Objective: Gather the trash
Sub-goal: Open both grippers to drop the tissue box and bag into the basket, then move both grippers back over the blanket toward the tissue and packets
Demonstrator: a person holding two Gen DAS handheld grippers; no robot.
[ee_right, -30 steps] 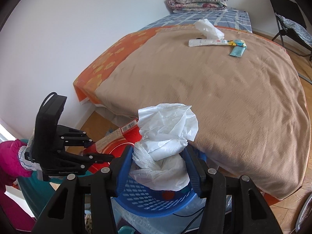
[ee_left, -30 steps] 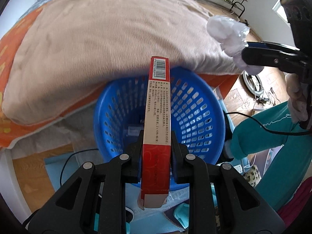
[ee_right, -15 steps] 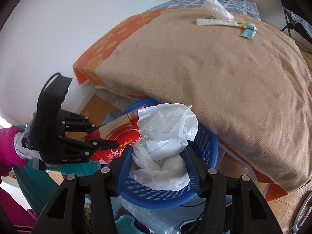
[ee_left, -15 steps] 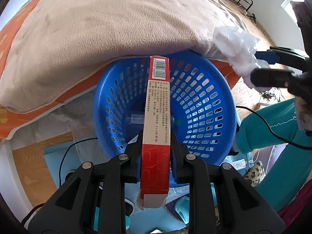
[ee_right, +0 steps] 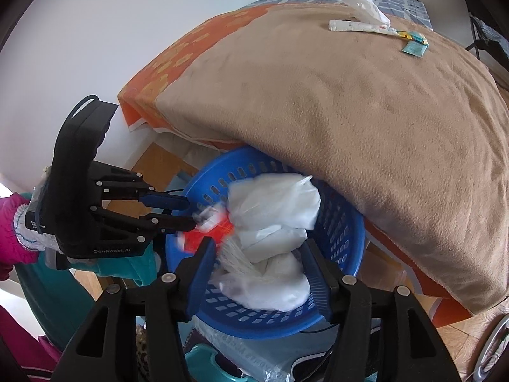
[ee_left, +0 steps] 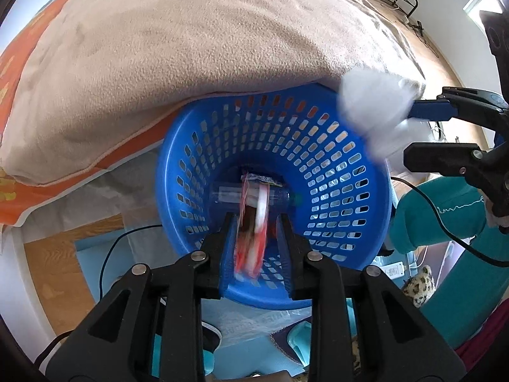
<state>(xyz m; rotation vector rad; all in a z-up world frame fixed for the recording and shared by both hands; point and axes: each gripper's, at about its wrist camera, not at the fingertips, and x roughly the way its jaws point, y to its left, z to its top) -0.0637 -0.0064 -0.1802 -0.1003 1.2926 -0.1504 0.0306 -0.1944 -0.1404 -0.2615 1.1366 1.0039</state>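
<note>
A blue perforated basket [ee_left: 334,165] [ee_right: 346,232] stands on the floor against the bed. My left gripper [ee_left: 256,222] [ee_right: 187,213] is open over it, and the red box [ee_left: 251,242] [ee_right: 210,235] shows blurred between its fingers, falling free into the basket. A clear bottle [ee_left: 280,195] lies at the basket's bottom. My right gripper [ee_right: 257,254] [ee_left: 410,130] holds a crumpled white plastic bag [ee_right: 273,222] [ee_left: 372,111] above the basket's rim; its jaws stand wide around the bag, which looks blurred.
A tan blanket [ee_right: 350,95] [ee_left: 197,41] covers the bed above the basket. On the bed's far side lie a white bag [ee_right: 362,3], a white tube [ee_right: 356,26] and a teal packet [ee_right: 413,47]. Cables and teal clothing [ee_left: 435,219] lie around the basket.
My left gripper opened and let go of the red box, which drops into the basket. Both grippers moved closer over the basket, the right one with the white bag.
</note>
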